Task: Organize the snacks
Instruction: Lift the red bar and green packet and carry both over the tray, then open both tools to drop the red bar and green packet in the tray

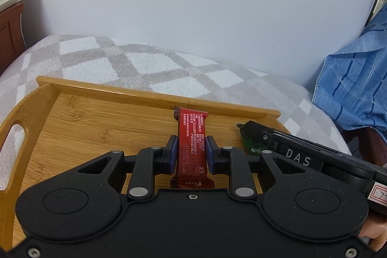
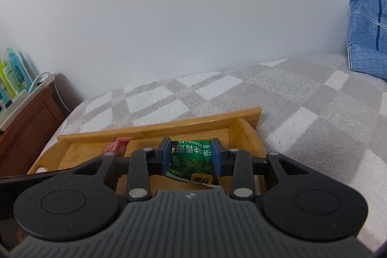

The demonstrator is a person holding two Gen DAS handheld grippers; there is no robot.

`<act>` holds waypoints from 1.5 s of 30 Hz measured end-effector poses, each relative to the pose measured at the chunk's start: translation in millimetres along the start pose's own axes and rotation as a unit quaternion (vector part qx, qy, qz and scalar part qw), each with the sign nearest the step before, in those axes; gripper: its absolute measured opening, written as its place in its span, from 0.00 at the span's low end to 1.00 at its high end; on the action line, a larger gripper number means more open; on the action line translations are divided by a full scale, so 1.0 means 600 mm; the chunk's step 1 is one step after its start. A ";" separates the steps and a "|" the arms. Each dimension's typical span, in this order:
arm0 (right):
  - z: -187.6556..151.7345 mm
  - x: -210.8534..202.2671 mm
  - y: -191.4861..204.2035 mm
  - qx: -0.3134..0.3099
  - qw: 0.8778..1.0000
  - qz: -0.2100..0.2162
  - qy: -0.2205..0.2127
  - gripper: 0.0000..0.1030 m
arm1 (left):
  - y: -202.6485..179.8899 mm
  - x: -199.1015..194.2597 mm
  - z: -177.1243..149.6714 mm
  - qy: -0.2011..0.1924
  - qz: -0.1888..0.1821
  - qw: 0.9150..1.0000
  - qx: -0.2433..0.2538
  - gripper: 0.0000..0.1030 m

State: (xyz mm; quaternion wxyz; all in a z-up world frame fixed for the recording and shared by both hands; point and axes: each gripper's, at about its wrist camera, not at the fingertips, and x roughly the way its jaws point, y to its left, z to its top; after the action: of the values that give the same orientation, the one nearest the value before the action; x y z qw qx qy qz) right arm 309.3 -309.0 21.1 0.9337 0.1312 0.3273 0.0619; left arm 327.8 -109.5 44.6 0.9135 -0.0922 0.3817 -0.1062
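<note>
The left tool (image 1: 191, 153) is clenched on a red snack bar (image 1: 192, 142), its blue pads (image 1: 172, 154) pressing the bar's two long sides. The bar's long axis runs straight ahead of the tool, one end tucked back under the tool's body, the other reaching out toward the far wall of the wooden tray (image 1: 96, 124). It hangs low over the tray floor, though whether the far end touches the wood cannot be told.

The right tool (image 2: 191, 156) is grasping a green snack packet (image 2: 193, 161) between its pads, the packet crumpled and lying crosswise to the fingers (its print reads upside down from this camera). It too is over the tray, in the corner near the right-hand end.

The two tools sit side by side, the right one just to the right of the left, so the bar and the packet are near neighbours. Both snacks look ready to be set down; the bar lies parallel to the tray's short side, and a straight lowering would probably leave it pointing at the far wall. Beyond the tray lies the checked blanket (image 1: 145, 62) on the bed, then the white wall.
</note>
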 end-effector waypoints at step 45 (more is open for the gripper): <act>-0.009 -0.116 0.006 0.025 0.998 0.009 -0.060 0.78 | 0.000 -0.104 -0.020 -0.029 0.030 0.999 0.027 0.75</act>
State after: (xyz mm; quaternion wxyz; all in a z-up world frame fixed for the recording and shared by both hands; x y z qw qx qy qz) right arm 251.7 -318.3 59.6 0.9474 0.1611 0.2713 0.0544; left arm 276.2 -94.2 78.6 0.9290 -0.0595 0.3549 -0.0863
